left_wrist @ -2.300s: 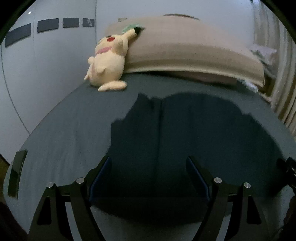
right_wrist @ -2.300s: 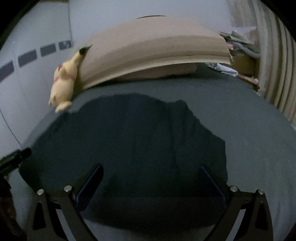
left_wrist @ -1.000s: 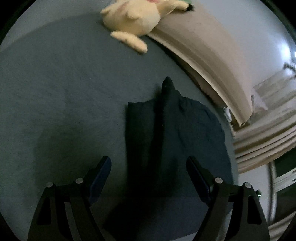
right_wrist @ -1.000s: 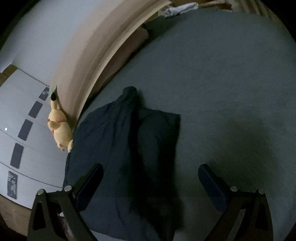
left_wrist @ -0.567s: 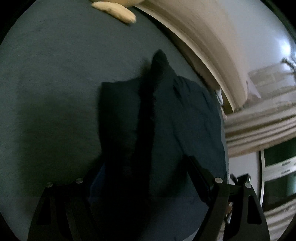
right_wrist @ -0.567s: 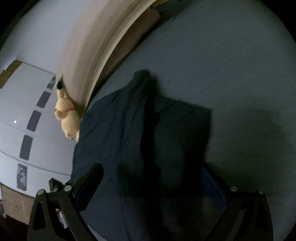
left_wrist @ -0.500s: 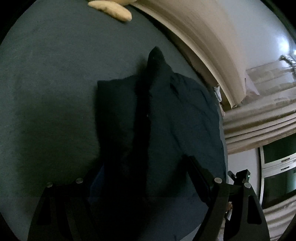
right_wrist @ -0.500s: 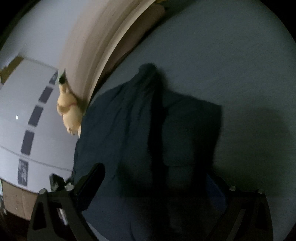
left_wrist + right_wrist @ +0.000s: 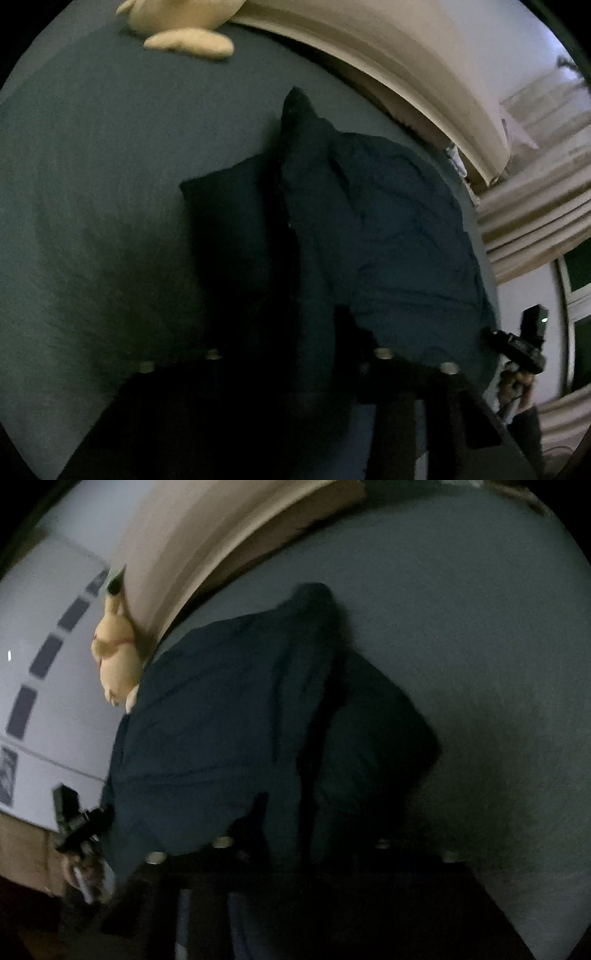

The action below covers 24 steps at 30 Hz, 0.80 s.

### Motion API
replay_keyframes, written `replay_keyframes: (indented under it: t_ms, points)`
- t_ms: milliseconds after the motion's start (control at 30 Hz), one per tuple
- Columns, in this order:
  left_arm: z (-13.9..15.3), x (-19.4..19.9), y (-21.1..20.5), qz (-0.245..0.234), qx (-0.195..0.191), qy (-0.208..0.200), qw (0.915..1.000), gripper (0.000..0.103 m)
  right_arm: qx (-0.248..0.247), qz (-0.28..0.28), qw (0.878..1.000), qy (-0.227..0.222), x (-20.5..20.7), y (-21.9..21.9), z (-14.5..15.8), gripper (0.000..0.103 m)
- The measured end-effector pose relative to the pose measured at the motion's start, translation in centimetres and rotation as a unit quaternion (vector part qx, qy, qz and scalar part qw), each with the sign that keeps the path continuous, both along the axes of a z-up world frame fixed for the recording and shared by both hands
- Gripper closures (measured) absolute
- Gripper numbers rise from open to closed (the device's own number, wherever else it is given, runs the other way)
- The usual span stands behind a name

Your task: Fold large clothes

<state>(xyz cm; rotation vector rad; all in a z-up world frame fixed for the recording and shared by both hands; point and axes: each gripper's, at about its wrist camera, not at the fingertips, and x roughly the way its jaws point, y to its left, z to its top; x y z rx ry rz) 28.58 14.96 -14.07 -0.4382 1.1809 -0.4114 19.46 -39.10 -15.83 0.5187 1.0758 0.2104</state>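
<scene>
Dark navy cloth garment (image 9: 388, 236) is draped over grey-blue bed sheet (image 9: 92, 166); jaw states of left gripper (image 9: 295, 354) and right gripper (image 9: 303, 842) cannot be told.

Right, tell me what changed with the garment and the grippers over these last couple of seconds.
The dark garment, spread flat on the bed 2.3 s ago, now stands bunched with a raised ridge, lifted at its near edge. Both grippers, wide open then, have closed in on that edge: the left gripper and right gripper look shut on the cloth, though shadow hides the fingers. The plush toy and headboard stayed put.
</scene>
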Motion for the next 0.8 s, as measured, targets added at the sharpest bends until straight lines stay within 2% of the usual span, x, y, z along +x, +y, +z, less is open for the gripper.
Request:
replay_keyframes:
  t_ms: [33, 133, 400, 533, 667, 733, 800]
  points:
    - [0.5, 0.0, -0.1, 0.000, 0.002, -0.004, 1.0000, 0.080, -0.019, 0.006, 1.000, -0.008, 0.0, 0.7, 1.0, 0.079]
    - [3.1, -0.4, -0.7, -0.005, 0.025, -0.031, 0.9992, 0.085, -0.045, 0.011, 0.998, -0.044, -0.7, 1.6, 4.5, 0.084]
    - [12.2, -2.8, -1.8, -0.013, 0.016, -0.127, 0.9917, 0.086, -0.094, 0.027, 0.987, -0.130, -3.4, 3.4, 15.2, 0.089]
    - [15.3, -5.8, -1.8, -0.024, 0.004, -0.165, 0.9859, 0.086, -0.105, 0.021, 0.981, -0.164, -6.6, 2.5, 18.8, 0.089]
    - [15.2, -9.4, -2.1, -0.026, -0.005, -0.190, 0.9815, 0.086, -0.108, 0.012, 0.978, -0.176, -10.0, 1.4, 18.8, 0.089]
    - [13.6, -10.7, -2.3, -0.022, -0.009, -0.187, 0.9820, 0.086, -0.105, 0.005, 0.981, -0.165, -11.2, 0.7, 17.0, 0.089]
    - [11.0, -12.1, -2.4, -0.017, -0.013, -0.168, 0.9856, 0.086, -0.095, -0.006, 0.985, -0.143, -12.0, -0.2, 14.4, 0.089]
